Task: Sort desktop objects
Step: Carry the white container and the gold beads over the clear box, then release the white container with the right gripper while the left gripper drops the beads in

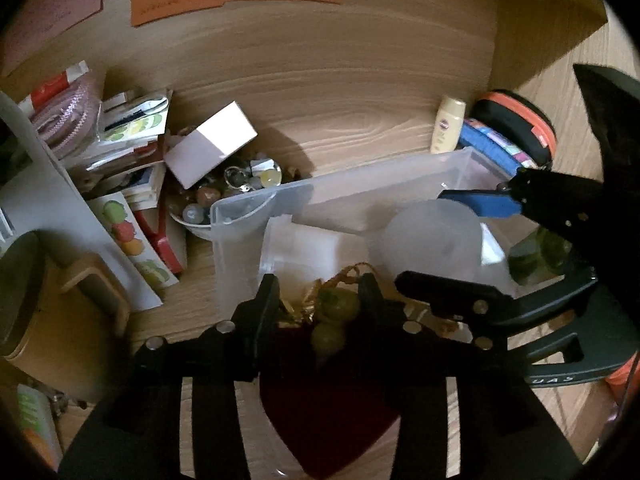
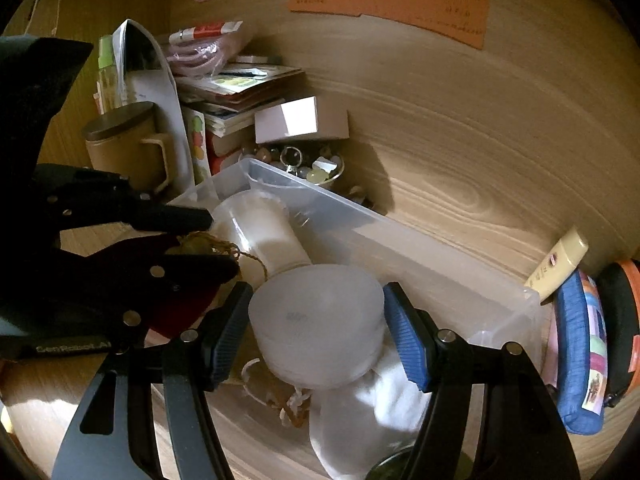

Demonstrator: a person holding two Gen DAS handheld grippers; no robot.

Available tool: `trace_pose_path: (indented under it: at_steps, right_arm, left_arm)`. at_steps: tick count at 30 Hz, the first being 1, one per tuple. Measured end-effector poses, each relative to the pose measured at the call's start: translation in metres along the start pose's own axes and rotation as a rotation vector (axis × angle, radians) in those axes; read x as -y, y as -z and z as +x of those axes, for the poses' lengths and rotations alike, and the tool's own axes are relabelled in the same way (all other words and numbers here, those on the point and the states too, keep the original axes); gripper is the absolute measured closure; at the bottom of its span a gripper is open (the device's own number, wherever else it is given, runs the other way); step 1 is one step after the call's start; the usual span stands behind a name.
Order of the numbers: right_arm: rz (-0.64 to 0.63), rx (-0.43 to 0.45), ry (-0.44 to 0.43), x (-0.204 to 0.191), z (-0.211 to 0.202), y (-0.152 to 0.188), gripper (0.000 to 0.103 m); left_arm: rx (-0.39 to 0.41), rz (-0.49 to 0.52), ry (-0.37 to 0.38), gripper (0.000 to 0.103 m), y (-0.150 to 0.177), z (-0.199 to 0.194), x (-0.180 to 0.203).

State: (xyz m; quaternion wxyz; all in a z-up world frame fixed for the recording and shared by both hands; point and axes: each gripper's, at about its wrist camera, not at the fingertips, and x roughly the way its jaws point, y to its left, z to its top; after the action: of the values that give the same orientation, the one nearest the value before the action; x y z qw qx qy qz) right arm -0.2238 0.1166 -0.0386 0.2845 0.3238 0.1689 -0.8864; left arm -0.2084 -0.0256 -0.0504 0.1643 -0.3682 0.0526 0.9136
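Where clear bin [image 2: 404,236] sits, frosted round puck [image 2: 320,320].

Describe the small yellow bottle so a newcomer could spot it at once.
Start at the clear plastic bin on the wooden desk. Just past its far right corner, the small yellow bottle leans against the back panel, beside a blue pouch. It alone is pale yellow with a cap.

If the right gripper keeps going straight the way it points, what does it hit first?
Probably the frosted white round container sitting between the right gripper's open pads inside the clear plastic bin; depth is unclear.
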Motion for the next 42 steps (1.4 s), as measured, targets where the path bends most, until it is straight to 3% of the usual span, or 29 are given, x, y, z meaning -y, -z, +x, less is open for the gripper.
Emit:
trace_pose_path:
  at_steps: [10, 24, 28, 33, 42]
  right_arm:
    - [-0.008, 0.045, 0.024, 0.001, -0.014, -0.002, 0.032]
    - [-0.038, 0.106, 0.092, 0.003, -0.031, -0.005, 0.007]
    - [-0.046, 0.11, 0.104, 0.003, -0.034, -0.005, 0.006]
    - [-0.067, 0.123, 0.152, 0.003, -0.041, -0.006, 0.0]
    - [-0.075, 0.155, 0.223, 0.002, -0.065, -0.01, 0.0]
  left_arm:
    - [0.022, -0.021, 0.03, 0.049, 0.0, -0.006, -0.003]
    - [0.072, -0.059, 0.047, 0.029, -0.002, -0.019, -0.01]
    - [0.079, -0.063, 0.049, 0.025, -0.002, -0.022, -0.011]
    - [0.088, -0.105, 0.068, 0.009, 0.0, -0.028, -0.016]
    - [0.116, -0.106, -0.013, 0.008, -0.003, -0.044, -0.017]
